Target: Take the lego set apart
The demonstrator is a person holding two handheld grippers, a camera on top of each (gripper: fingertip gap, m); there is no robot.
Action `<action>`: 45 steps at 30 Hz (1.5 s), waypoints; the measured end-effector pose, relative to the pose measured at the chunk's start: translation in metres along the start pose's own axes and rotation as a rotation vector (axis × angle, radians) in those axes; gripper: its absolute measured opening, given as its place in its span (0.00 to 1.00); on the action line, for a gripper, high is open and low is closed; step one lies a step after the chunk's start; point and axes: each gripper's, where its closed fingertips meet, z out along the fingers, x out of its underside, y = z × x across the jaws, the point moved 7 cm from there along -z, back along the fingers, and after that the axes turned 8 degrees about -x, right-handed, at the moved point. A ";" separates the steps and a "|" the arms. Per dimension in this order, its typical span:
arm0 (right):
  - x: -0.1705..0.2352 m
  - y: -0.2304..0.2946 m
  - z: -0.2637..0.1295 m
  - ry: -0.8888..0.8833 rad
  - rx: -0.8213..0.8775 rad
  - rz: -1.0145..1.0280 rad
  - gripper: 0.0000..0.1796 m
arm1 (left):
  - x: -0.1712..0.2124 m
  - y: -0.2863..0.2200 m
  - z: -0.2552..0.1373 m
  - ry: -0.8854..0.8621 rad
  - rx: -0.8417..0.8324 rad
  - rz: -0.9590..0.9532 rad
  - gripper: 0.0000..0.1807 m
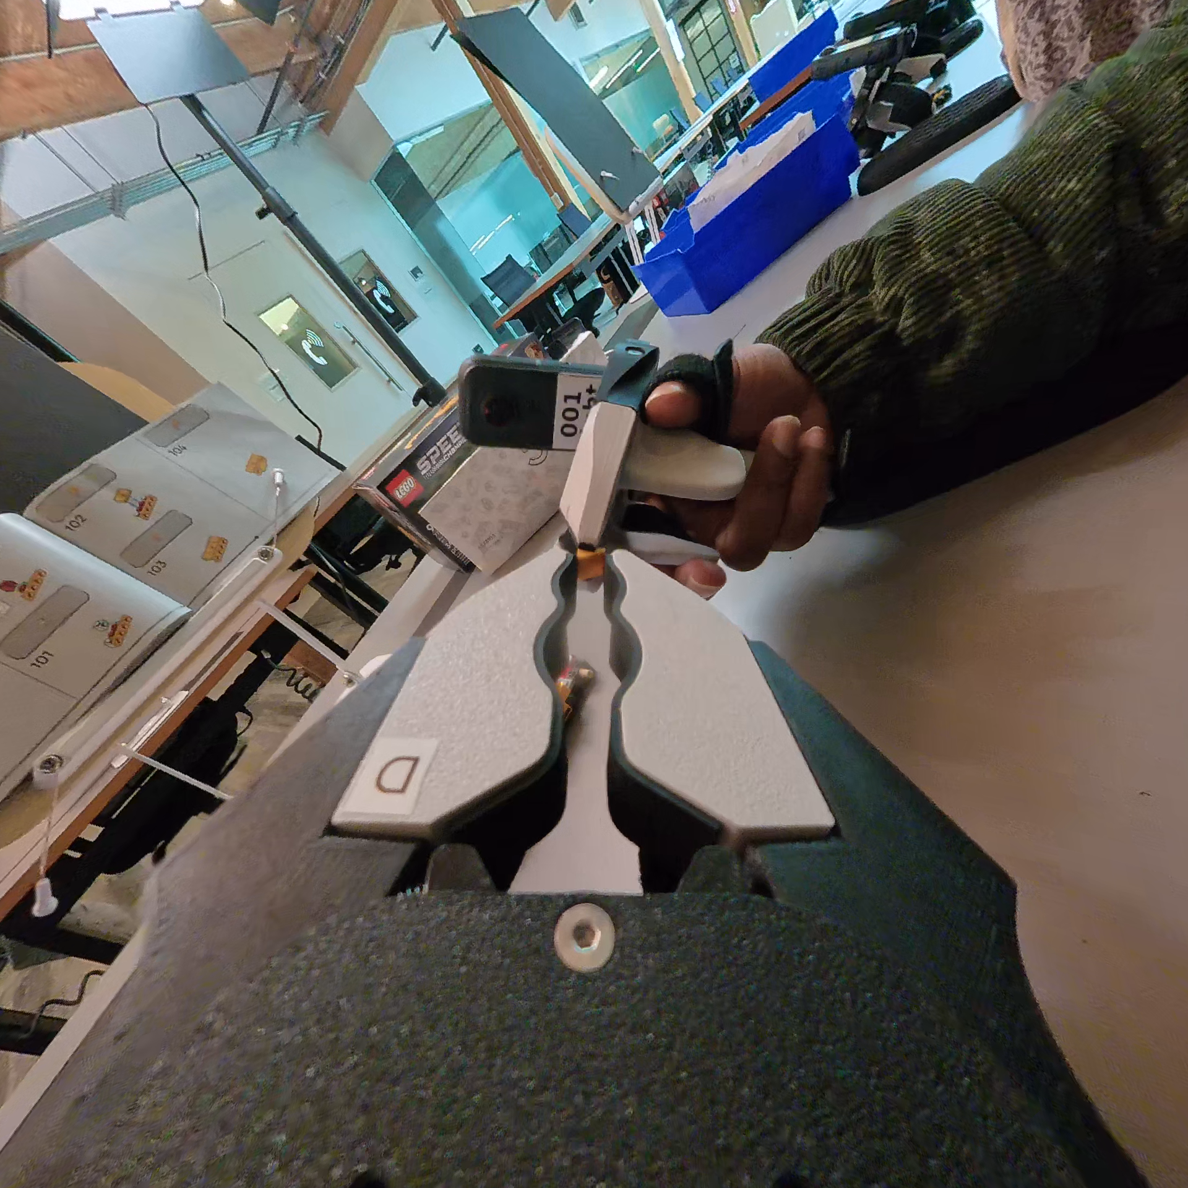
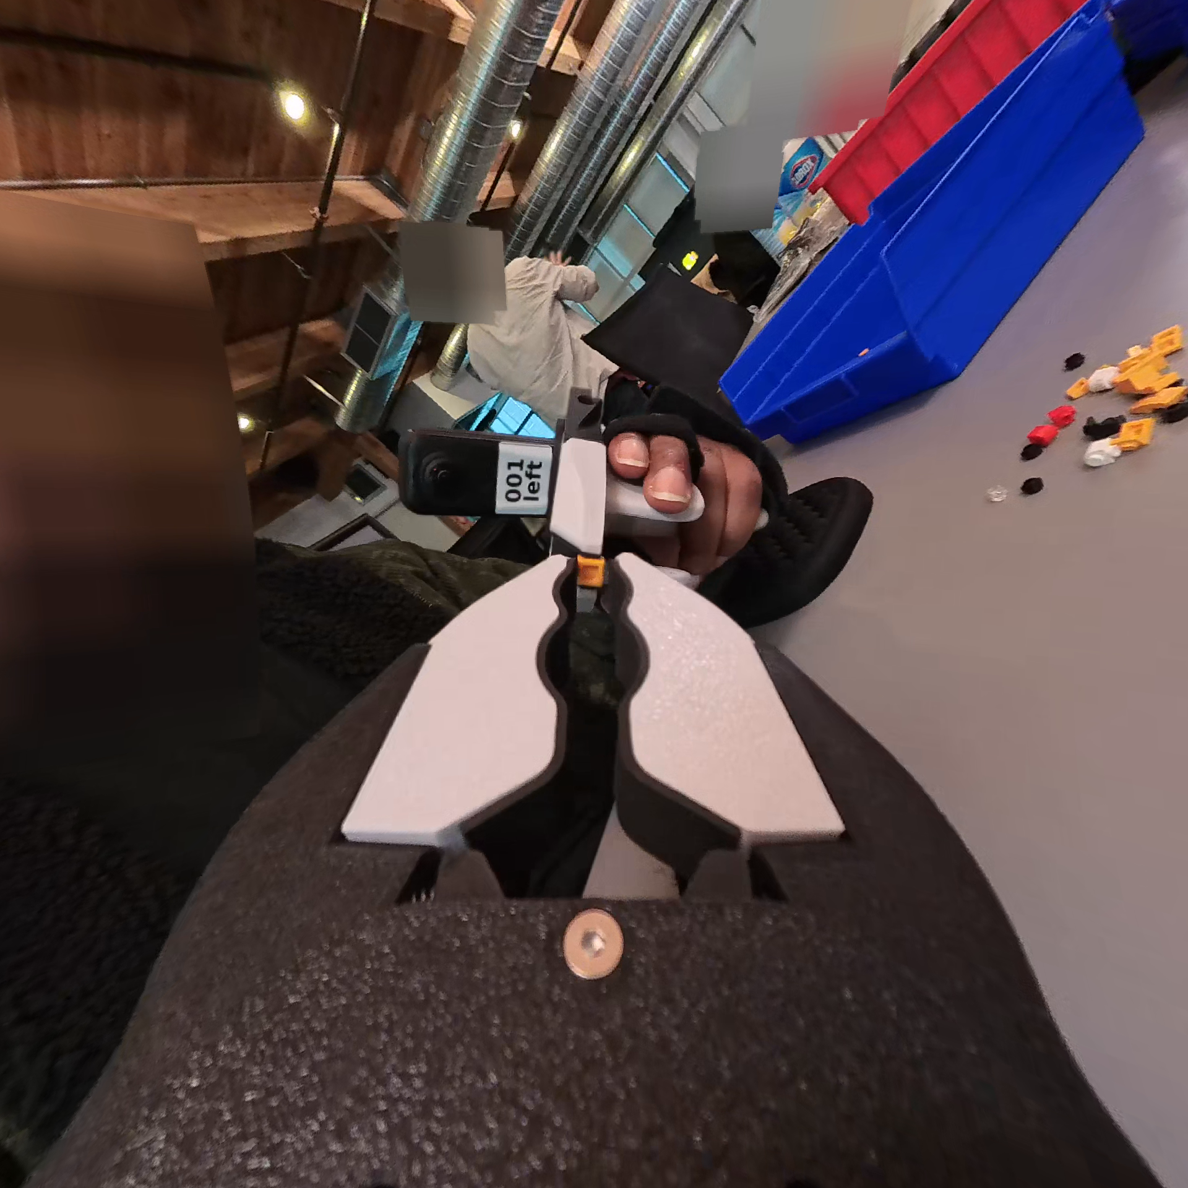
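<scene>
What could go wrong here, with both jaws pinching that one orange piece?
1. Both the left gripper and right gripper hold the small orange piece only at their tips, so it may slip or pop free when pulled.
2. If it flies, it could land among the loose bricks or roll off the table.
3. A small part already lies under the left gripper and could get knocked.

Labelled camera [image 2: 476,479], printed box [image 1: 463,495], numbered booklet [image 1: 128,514]

Grey table [image 2: 964,707]: blue bin [image 2: 951,283], loose lego pieces [image 2: 1118,398], lego box [image 1: 476,501].
</scene>
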 end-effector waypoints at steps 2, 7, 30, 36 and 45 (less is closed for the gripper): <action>-0.005 0.000 -0.006 -0.018 0.043 -0.028 0.07 | 0.002 0.004 -0.001 0.009 0.001 -0.028 0.04; -0.010 -0.001 -0.037 0.245 0.463 -0.297 0.09 | 0.025 0.031 -0.007 0.178 -0.088 -0.089 0.04; 0.044 -0.027 -0.061 0.940 0.866 -0.385 0.04 | 0.143 0.117 -0.072 0.809 -0.354 -0.520 0.10; 0.015 -0.013 -0.036 0.559 0.735 -0.484 0.04 | 0.091 0.116 -0.065 0.418 -0.290 -0.407 0.10; -0.005 -0.002 -0.014 0.132 0.454 -0.374 0.04 | 0.040 0.042 -0.019 0.184 -0.018 -0.089 0.14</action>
